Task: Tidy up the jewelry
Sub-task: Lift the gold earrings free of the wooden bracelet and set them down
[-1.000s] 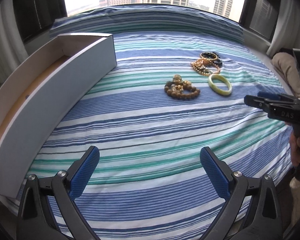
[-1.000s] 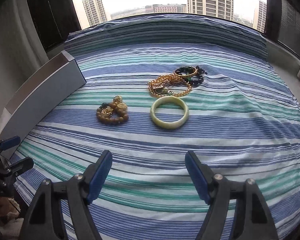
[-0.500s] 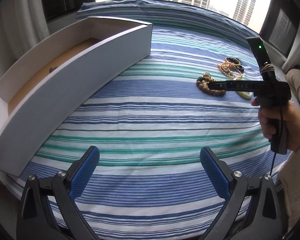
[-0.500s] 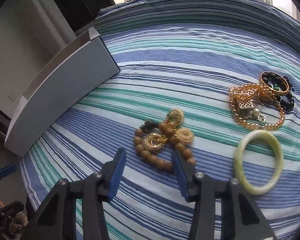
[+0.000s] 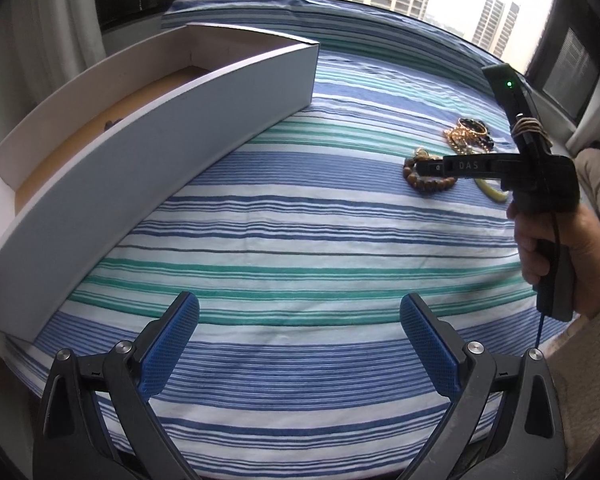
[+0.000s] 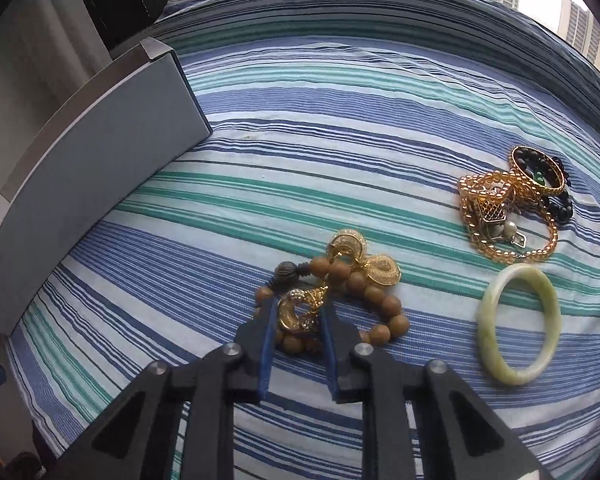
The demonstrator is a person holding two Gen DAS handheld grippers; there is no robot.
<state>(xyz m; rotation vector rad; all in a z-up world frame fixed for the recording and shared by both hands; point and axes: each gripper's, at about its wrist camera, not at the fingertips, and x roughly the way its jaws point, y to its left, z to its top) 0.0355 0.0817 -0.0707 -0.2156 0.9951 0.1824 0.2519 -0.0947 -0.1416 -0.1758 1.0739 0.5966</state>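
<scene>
My right gripper [image 6: 298, 312] is down on the striped bedspread [image 6: 340, 128], its jaws closing. Between its blue pads [image 6: 269, 336] sits a gold earring [image 6: 296, 314], lying on the near arc of a wooden bead bracelet [image 6: 392, 305], and the pads touch the earring's sides. Two more gold earrings [image 6: 384, 274] rest on the far beads. In the left wrist view the right gripper [image 5: 430, 168] reaches over that bracelet [image 5: 416, 182]. My left gripper [image 5: 300, 344] hovers open and empty over the bedspread, near the long white box [image 5: 160, 152].
A pale green jade bangle [image 6: 486, 316] lies to the right of the beads. Behind it is a tangle of gold chains [image 6: 496, 216] with a gold bangle and black beads [image 6: 536, 168]. The box [image 6: 100, 152] stands at the left. A person's hand [image 5: 556, 248] holds the right gripper.
The right gripper came forward and down from the bed's near part onto the bead bracelet, and its jaws narrowed around a gold earring. The left gripper swung left towards the box, then held still.
</scene>
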